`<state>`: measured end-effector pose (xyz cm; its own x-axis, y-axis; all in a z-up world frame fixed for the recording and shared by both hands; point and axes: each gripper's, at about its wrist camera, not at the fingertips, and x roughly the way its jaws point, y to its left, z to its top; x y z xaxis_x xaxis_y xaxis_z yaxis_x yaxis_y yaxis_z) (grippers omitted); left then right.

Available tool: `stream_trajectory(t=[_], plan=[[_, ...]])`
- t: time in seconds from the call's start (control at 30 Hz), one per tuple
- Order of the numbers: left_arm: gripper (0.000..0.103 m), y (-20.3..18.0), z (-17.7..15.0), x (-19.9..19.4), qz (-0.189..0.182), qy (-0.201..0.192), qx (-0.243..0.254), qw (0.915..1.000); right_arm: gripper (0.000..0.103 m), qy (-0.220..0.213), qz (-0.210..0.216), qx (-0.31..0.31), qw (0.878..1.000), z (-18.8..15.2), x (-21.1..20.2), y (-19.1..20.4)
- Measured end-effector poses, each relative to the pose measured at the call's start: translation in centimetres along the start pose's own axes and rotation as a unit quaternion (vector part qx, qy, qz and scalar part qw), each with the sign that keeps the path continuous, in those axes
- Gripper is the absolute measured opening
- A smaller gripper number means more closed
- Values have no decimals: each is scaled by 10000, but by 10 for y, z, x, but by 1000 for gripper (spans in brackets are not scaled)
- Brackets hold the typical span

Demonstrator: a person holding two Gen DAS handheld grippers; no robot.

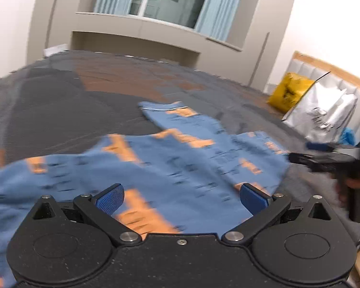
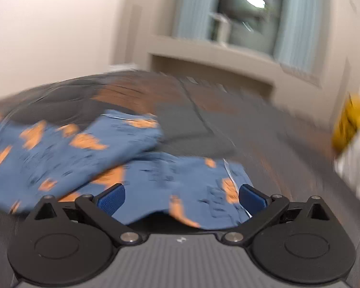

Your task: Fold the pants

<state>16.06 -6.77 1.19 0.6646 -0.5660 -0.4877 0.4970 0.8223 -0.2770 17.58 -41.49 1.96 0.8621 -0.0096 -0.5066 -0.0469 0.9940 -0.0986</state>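
From the left wrist view, the left gripper (image 1: 181,198) is pointing forward and down over the pants (image 1: 180,163), its blue fingers (image 1: 110,199) spread wide with nothing pinched between them. The pants — blue with orange patches — are lying rumpled on a dark grey and orange bedspread (image 1: 60,100); their print is smeared by blur, and their left end is running out of frame. At the right edge the right gripper (image 1: 300,159) is showing as a dark, blurred shape, its fingers hard to read there. Beyond it a yellow bag (image 1: 288,93) and a silver bag (image 1: 324,110) are leaning against a padded headboard (image 1: 302,68).

From the right wrist view, the right gripper (image 2: 181,198) is tilting down over a pant leg, fingers (image 2: 252,198) wide apart and gripping nothing. Everything here is heavily blurred — the window (image 2: 247,12) is only a smear.
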Motion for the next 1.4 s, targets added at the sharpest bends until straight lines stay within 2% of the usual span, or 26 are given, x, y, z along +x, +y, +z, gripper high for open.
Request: stream_trajectory(t=[0.1,0.2,0.27,0.33,0.37,0.43,0.47,0.5,0.57,0.6,0.73,0.8,0.83,0.9,0.93,1.0,1.07,1.17,1.23,1.33,1.4], plan=[[102,-19,1,17,-326,-70,-149,9993,103,379,-123,657,9970,8,26,-35],[102,-36,5,38,-712,-51,-270,9971,103,639,-928,472,9925,3,49,-53],[102,-45,7,54,-869,35,-328,9957,101,819,-1093,491,9894,-1,64,-69],[100,-50,8,69,-943,230,-440,9943,87,951,-688,798,9899,-2,75,-89],[97,-51,8,74,-995,314,-502,9933,76,1047,-479,938,9889,-3,80,-97],[92,-52,6,84,-1062,408,-578,9918,63,1075,-177,1184,9870,-5,85,-109],[88,-52,5,87,-1040,440,-598,9918,42,1031,-135,1204,9873,-2,85,-110],[85,-53,4,90,-1009,480,-612,9919,30,992,-99,1181,9880,-2,84,-112],[84,-52,2,94,-1039,524,-652,9911,18,974,12,1211,9878,2,85,-117],[83,-53,1,96,-1069,539,-664,9906,16,943,-61,1149,9889,3,83,-117],[83,-51,0,96,-1062,504,-709,9905,18,817,-348,673,9938,10,80,-109],[83,-47,0,95,-1052,494,-802,9900,38,1034,-539,398,9924,8,88,-102],[84,-45,0,92,-1036,470,-836,9900,43,1038,-626,252,9923,11,90,-98],[86,-39,0,87,-1011,386,-917,9899,63,987,-840,86,9915,22,87,-93],[87,-36,0,84,-1009,349,-962,9896,67,870,-867,42,9924,32,85,-88],[87,-31,-1,81,-1001,313,-1063,9888,82,746,-607,-74,9953,55,88,-75],[87,-28,-1,79,-996,310,-1126,9882,89,696,-6,-247,9973,82,98,-50],[87,-23,-3,78,-1008,282,-1223,9870,87,784,1007,-623,9899,120,127,4],[87,-16,-2,76,-983,213,-1377,9854,82,900,1565,-999,9785,136,148,43],[87,-4,-1,74,-843,79,-1562,9841,77,1024,2016,-1767,9579,147,170,101],[87,2,0,72,-760,-30,-1684,9828,69,1010,2044,-2188,9488,150,178,129]])
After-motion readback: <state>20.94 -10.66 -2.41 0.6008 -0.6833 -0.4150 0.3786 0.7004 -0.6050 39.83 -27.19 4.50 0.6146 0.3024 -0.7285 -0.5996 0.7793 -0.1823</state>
